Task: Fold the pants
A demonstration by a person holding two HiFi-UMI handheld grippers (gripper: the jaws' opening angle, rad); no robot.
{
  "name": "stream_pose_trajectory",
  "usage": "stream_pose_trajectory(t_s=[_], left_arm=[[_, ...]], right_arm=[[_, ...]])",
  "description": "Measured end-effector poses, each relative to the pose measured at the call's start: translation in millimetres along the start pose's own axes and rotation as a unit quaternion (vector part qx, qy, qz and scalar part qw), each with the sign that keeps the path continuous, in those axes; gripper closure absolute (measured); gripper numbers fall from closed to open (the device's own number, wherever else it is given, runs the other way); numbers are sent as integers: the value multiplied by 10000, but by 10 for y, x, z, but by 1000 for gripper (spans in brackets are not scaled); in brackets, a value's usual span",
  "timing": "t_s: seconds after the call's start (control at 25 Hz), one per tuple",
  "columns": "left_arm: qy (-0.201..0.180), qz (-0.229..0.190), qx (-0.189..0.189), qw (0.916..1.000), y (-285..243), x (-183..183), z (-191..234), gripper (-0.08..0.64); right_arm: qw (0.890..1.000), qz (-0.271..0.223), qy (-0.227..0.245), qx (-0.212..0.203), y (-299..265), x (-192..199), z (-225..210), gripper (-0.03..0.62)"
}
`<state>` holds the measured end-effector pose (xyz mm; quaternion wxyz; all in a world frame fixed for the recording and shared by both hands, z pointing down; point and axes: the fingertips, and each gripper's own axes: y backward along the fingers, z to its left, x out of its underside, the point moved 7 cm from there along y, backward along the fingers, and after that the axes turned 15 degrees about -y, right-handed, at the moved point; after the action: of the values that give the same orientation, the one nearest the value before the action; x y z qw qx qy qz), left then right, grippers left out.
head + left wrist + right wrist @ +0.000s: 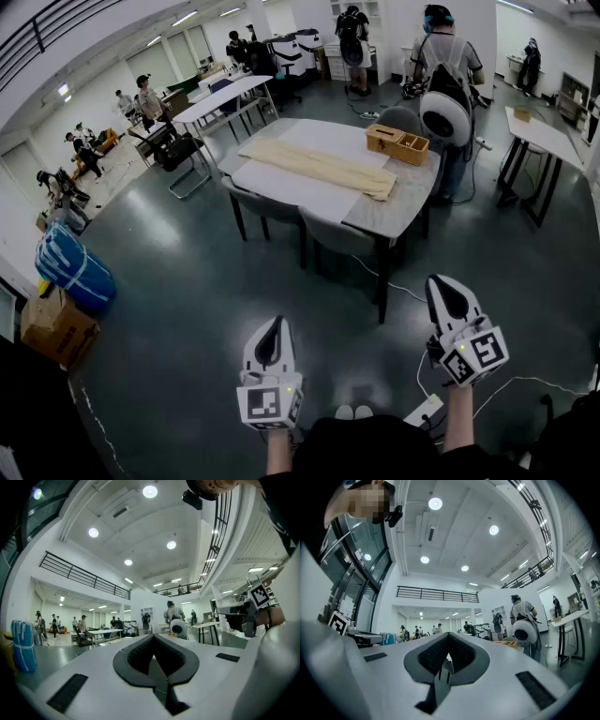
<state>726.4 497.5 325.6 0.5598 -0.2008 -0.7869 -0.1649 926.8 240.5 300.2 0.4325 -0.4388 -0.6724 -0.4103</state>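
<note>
Both grippers were clenched on nothing. The left gripper [273,326] and the right gripper [439,287] hung low in front of the person, jaws together, pointing across open floor. The pants [319,167] — a long beige pair — lay stretched flat along the white table [398,223], well apart from both grippers, with a wooden box [397,142] near their far end. The fold had not begun; an approach to the table had to come first.

Trouble from here would likely come from that approach. A white cable [525,382] trailed over the floor at the person's right and could catch a foot. Chairs [339,236] tucked at the table's near edge would block a close stance, and another person [448,70] stood just beside the far corner. Arriving with the jaws together would also risk pushing and rucking the cloth rather than pinching it.
</note>
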Motion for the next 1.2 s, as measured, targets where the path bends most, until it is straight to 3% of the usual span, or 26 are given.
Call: stream_pose_trajectory(t_s=[0.16,0.64,1.2], left_arm=[[-228,66,48,9997,-39,51,-20,546],[-155,284,-113,9994,-159,139,-105,546],[-12,551,-174,9983,-596,363,124,546]], right_arm=[[10000,22,11,27,-14,-2,-83,578],[9998,31,-189,-59,-180,62,-309,578],[9994,269,-203,-109,-737,229,-437,578]])
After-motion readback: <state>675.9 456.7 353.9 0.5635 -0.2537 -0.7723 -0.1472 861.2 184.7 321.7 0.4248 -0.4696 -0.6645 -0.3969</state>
